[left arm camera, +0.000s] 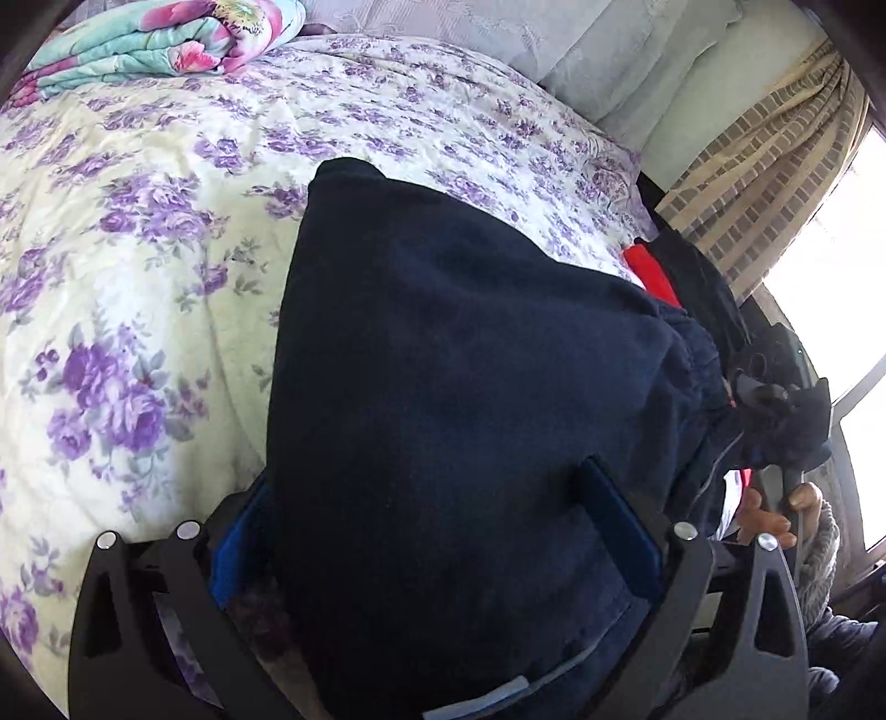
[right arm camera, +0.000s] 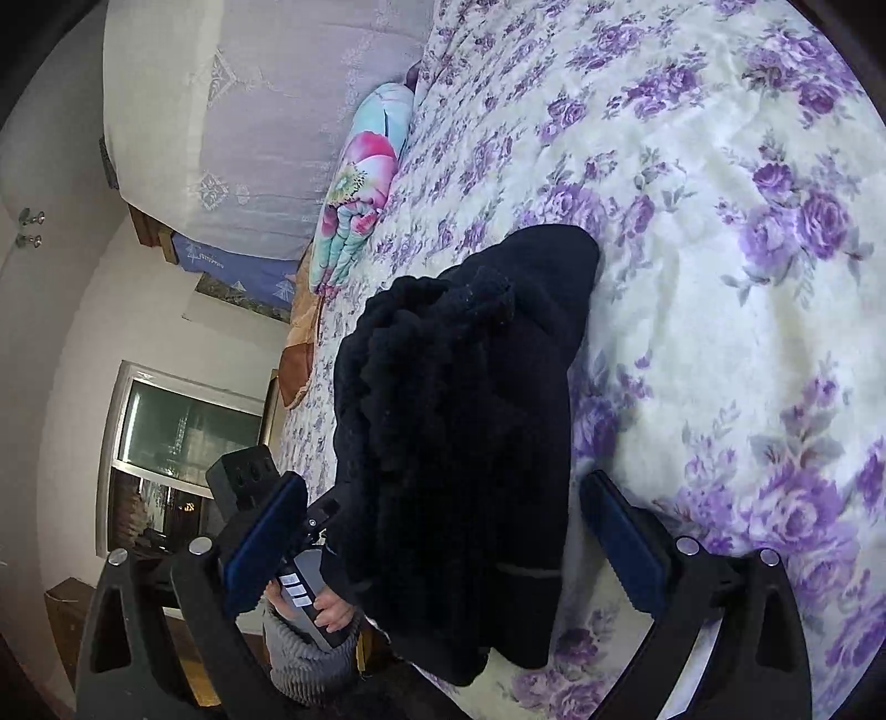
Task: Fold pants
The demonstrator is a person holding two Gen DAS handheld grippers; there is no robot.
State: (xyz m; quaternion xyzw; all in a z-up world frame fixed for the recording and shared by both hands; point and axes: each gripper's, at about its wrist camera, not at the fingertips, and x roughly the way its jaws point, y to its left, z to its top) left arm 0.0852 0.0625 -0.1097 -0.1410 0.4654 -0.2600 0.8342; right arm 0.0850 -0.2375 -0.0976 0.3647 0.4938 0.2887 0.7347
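Dark navy pants [left arm camera: 454, 354] lie bunched on the floral bedspread [left arm camera: 127, 232]. In the left wrist view the cloth fills the space between my left gripper's [left arm camera: 426, 531] blue-padded fingers [left arm camera: 620, 526], which stand wide apart around it. In the right wrist view the pants [right arm camera: 459, 432] lie as a folded dark heap, its near end between my right gripper's [right arm camera: 443, 531] spread fingers [right arm camera: 620, 531]. The right gripper also shows in the left wrist view [left arm camera: 775, 399] at the pants' waistband edge. The left gripper shows in the right wrist view [right arm camera: 266, 498] beside the heap.
A folded floral quilt [left arm camera: 166, 44] lies at the head of the bed, by the pale headboard cloth [right arm camera: 266, 122]. A checked curtain [left arm camera: 764, 183] and bright window are to the right. A red and black garment [left arm camera: 664, 271] lies at the bed's edge.
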